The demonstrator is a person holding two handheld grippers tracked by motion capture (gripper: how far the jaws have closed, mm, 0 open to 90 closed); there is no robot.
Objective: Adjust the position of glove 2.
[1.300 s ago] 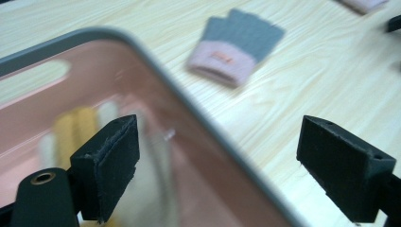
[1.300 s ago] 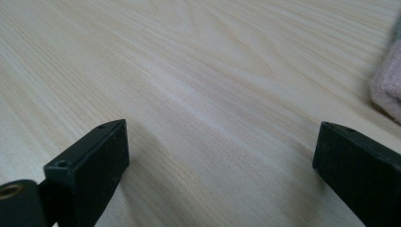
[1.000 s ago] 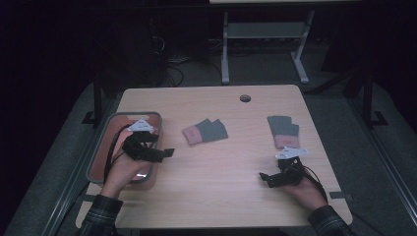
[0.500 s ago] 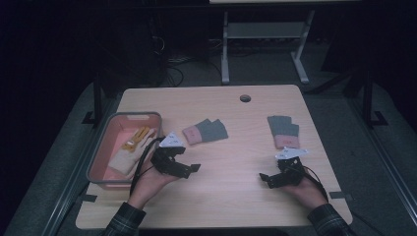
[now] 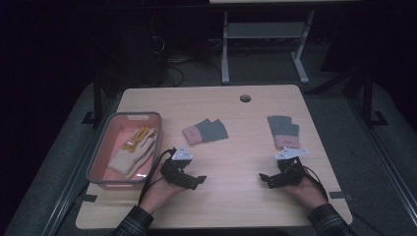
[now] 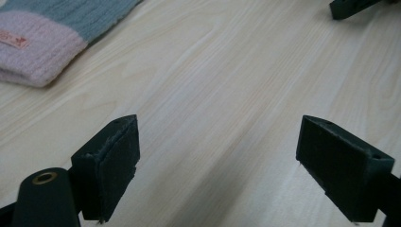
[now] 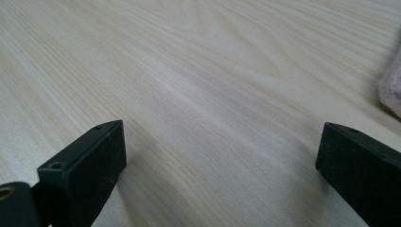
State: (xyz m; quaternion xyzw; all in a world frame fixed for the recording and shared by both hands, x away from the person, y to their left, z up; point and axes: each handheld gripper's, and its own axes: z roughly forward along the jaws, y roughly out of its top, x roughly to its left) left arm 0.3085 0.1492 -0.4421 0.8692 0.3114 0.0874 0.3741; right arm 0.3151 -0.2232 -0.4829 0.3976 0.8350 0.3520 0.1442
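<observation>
A grey and pink knitted glove [image 5: 205,132] lies mid-table, and its pink cuff [image 6: 35,47] shows at the upper left of the left gripper view. A second grey and pink glove [image 5: 283,131] lies at the right; its pink edge [image 7: 392,87] shows in the right gripper view. A cream and yellow glove [image 5: 134,151] lies inside the pink tray [image 5: 109,137]. My left gripper [image 5: 197,181] rests low on the wood just right of the tray, open and empty [image 6: 217,163]. My right gripper [image 5: 264,178] sits below the right glove, open and empty [image 7: 220,172].
The wooden table [image 5: 231,196] has a round cable hole [image 5: 245,98] near its far edge. A metal stand [image 5: 263,39] and cables lie on the dark floor behind. The tip of the right gripper [image 6: 352,7] shows at the top right of the left gripper view.
My left gripper has come out of the pink tray, empty, and moved right and toward the person onto bare wood, leaving the cream glove in the tray. The right gripper has stayed put.
</observation>
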